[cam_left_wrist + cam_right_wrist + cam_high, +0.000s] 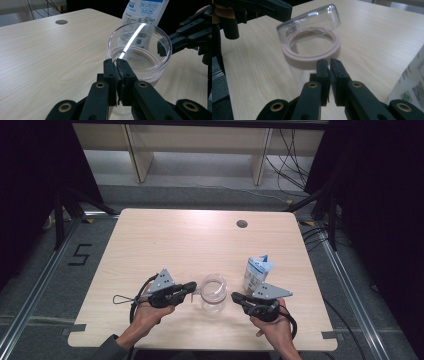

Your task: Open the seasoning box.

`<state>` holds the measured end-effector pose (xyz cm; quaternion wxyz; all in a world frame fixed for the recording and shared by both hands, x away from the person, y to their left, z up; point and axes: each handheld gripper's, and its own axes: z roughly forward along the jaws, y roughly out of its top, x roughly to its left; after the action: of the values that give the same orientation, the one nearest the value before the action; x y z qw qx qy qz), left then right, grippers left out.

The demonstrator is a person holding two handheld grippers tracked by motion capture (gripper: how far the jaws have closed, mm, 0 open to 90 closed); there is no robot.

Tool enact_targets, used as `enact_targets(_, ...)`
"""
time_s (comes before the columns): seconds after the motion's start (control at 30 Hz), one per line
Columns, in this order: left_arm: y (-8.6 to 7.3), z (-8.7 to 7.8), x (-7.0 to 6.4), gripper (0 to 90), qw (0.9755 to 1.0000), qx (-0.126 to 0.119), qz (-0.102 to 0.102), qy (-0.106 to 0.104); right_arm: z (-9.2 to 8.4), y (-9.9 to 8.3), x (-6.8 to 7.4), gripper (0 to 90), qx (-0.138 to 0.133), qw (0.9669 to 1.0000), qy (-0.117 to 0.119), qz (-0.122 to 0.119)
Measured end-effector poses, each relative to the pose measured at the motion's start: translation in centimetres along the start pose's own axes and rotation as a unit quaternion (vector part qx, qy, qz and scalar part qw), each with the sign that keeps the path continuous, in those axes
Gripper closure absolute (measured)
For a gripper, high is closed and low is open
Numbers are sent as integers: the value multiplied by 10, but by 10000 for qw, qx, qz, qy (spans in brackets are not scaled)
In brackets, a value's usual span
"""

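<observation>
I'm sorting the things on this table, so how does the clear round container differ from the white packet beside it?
The clear container is see-through and round; the white packet is opaque with blue print. The container sits low and wide with its clear lid tilted up, the left gripper shut on that lid's rim; the packet stands tall and untouched. Both rest on the wooden table.

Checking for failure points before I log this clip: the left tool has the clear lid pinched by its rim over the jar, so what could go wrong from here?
1. The left tool grips the lid by a thin pinch on its rim; the tilted, smooth plastic could pivot or slip out.
2. The right tool is shut in front of the jar and seems to grip nothing, so the jar may slide if the lid catches.
3. The pouch stands beside the right hand; a sideways move might topple it.
</observation>
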<state>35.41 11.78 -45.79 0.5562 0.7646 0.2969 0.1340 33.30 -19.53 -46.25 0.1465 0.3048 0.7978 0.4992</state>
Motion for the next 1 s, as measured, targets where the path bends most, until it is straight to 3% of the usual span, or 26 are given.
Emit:
enact_targets(0.1, 0, 0, 0, 860, 10000, -2, 0, 4, 3, 4, 1, 864, 12, 10000, 13, -31)
enact_targets(0.17, 0, 0, 0, 860, 10000, -1, 8, 8, 4, 7, 3, 865, 22, 9999, 61, 77)
enact_targets(0.2, 0, 0, 0, 860, 10000, 0, 3, 3, 7, 9, 0, 868, -72, 9999, 64, -124)
enact_targets(0.27, 0, 0, 0, 860, 10000, 0, 10, 7, 11, 10, 1, 867, -81, 9998, 184, -40)
enact_targets(0.43, 0, 0, 1, 857, 10000, 2, 2, -24, 12, 14, 3, 869, -63, 9998, 151, -114)
enact_targets(0.53, -1, 0, 0, 802, 10000, -8, -74, 21, 14, 16, 3, 870, -178, 9996, 141, -151)
enact_targets(0.6, -1, -2, 0, 687, 9999, -42, -108, 80, 15, 18, 4, 870, -160, 9996, 147, -182)
enact_targets(0.67, -1, -3, 0, 650, 9999, -85, -95, 30, 13, 19, 7, 870, -73, 9998, 161, -51)
enact_targets(0.83, -5, -12, 0, 598, 9999, -87, -29, 119, 14, 22, 7, 870, -201, 9994, 224, -149)
enact_targets(0.87, -7, -15, 0, 598, 9999, -26, 8, 167, 14, 23, 6, 870, -262, 9989, 190, -326)
enact_targets(0.93, -14, -21, 0, 538, 9999, 70, -1, 147, 13, 24, 8, 870, -185, 9994, 227, -167)
enact_targets(1.0, -17, -24, 0, 497, 9997, 147, 82, 187, 13, 25, 9, 870, -203, 9994, 213, -189)
